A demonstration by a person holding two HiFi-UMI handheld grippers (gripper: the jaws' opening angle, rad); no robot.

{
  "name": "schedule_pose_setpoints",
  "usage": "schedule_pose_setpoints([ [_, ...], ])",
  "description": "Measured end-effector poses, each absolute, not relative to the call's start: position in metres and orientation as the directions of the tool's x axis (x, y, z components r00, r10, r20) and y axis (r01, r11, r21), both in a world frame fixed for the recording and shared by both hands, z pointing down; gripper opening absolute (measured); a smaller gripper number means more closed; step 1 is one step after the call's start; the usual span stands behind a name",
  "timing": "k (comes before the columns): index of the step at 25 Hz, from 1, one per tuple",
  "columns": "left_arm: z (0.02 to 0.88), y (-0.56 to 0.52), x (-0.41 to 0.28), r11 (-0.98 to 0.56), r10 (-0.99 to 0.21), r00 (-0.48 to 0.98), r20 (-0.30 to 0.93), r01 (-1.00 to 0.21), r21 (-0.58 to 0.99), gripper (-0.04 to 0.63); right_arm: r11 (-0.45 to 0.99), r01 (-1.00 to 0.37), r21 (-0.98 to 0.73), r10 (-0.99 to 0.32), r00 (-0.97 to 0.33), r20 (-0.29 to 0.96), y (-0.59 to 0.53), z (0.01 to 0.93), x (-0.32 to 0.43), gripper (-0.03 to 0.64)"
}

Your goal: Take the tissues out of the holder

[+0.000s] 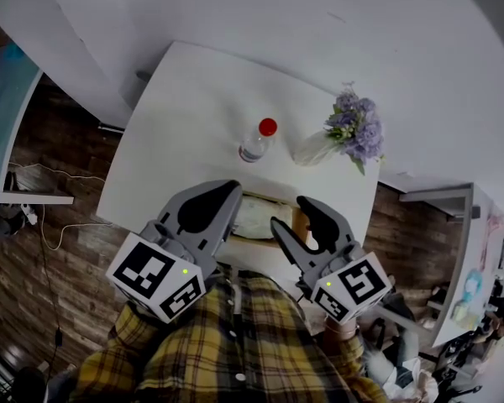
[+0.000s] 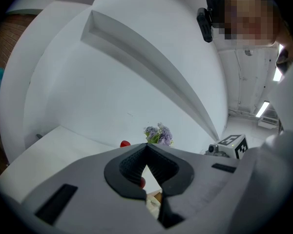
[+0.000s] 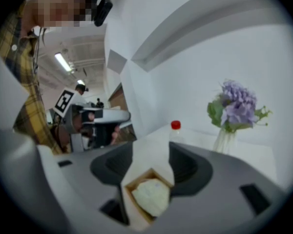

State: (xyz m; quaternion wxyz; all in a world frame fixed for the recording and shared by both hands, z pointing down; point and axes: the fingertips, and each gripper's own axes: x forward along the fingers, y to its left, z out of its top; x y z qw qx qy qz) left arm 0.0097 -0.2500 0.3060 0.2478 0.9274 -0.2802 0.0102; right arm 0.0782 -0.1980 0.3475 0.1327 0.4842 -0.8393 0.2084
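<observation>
A wooden tissue holder [image 1: 250, 241] stands at the near edge of the white table [image 1: 185, 124], with pale tissues [image 1: 252, 217] bunched inside it. My left gripper [image 1: 232, 190] hangs over the holder's left side, its jaws shut and nothing between them; in the left gripper view [image 2: 146, 147] the pads meet at the tip. My right gripper [image 1: 292, 215] is open over the holder's right side. In the right gripper view [image 3: 151, 152], the holder [image 3: 129, 186] and tissues [image 3: 149, 196] lie below, between the spread jaws, untouched.
A clear water bottle with a red cap [image 1: 259, 141] stands mid-table behind the holder. A white vase of purple flowers [image 1: 353, 128] stands to its right. A white wall rises beyond the table. Wooden floor and other desks surround it.
</observation>
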Motion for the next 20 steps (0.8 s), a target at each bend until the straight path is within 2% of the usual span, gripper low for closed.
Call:
schedule_pose_setpoints([
  [12,0.316,-0.247,-0.011,-0.680,-0.555,0.813,0.177,-0.565,0.467,0.005,0.672,-0.730,-0.122,-0.506,-0.574,0.643,-0.180,0.408,0.049,0.215],
  [20,0.322,-0.246,-0.028,-0.645,-0.586,0.788,0.187,-0.594,0.481,0.005,0.789,-0.607,-0.090,-0.347,-0.563,0.750,-0.170,0.456,0.037,0.215],
])
